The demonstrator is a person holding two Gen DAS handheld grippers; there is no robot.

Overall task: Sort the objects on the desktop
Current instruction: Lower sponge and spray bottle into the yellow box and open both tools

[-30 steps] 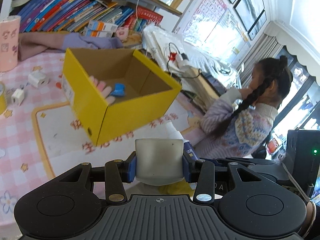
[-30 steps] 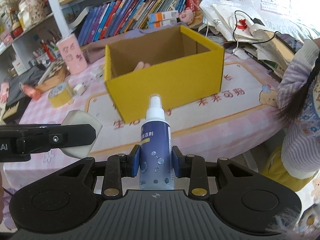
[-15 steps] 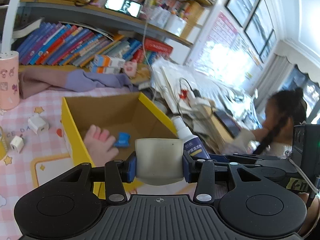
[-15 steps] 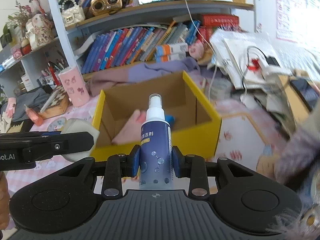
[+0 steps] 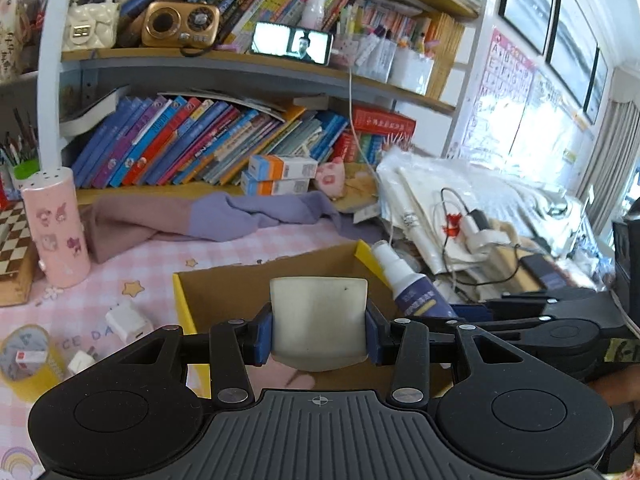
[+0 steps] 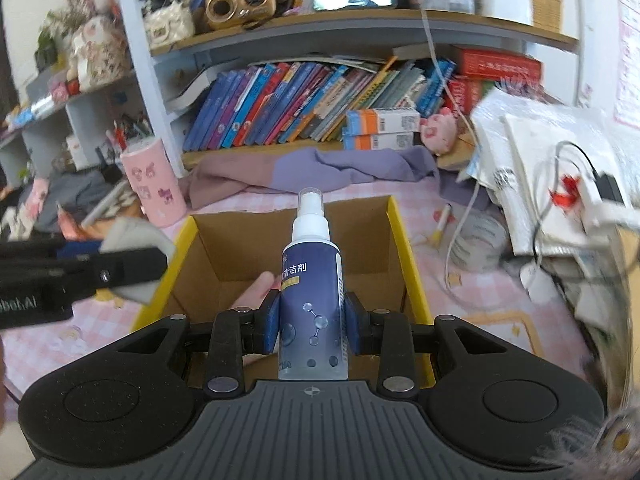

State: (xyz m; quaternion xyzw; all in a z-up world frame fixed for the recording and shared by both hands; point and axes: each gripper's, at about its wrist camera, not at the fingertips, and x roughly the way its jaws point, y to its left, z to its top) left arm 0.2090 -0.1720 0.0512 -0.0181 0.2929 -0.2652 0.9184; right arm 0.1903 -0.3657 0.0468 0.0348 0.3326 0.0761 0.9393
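Note:
My left gripper (image 5: 319,330) is shut on a cream-white squarish object (image 5: 319,320) and holds it over the open yellow cardboard box (image 5: 184,304). My right gripper (image 6: 312,326) is shut on a dark blue spray bottle (image 6: 312,288) with a white nozzle, held upright above the same box (image 6: 404,256). The bottle (image 5: 412,284) also shows at the right in the left wrist view. The left gripper with its white object (image 6: 132,240) shows at the left in the right wrist view. A pink item (image 6: 258,290) lies inside the box.
A pink cylinder holder (image 5: 56,228) stands at the left. White chargers (image 5: 128,320) and a yellow tape roll (image 5: 28,364) lie left of the box. A purple-pink cloth (image 5: 208,216) lies behind it, under a shelf of books (image 5: 208,144). Papers and cables (image 5: 472,220) pile at the right.
Both grippers have moved forward and up over the box with their objects still held. The views have tilted up toward the shelves; the girl at the right is out of view.

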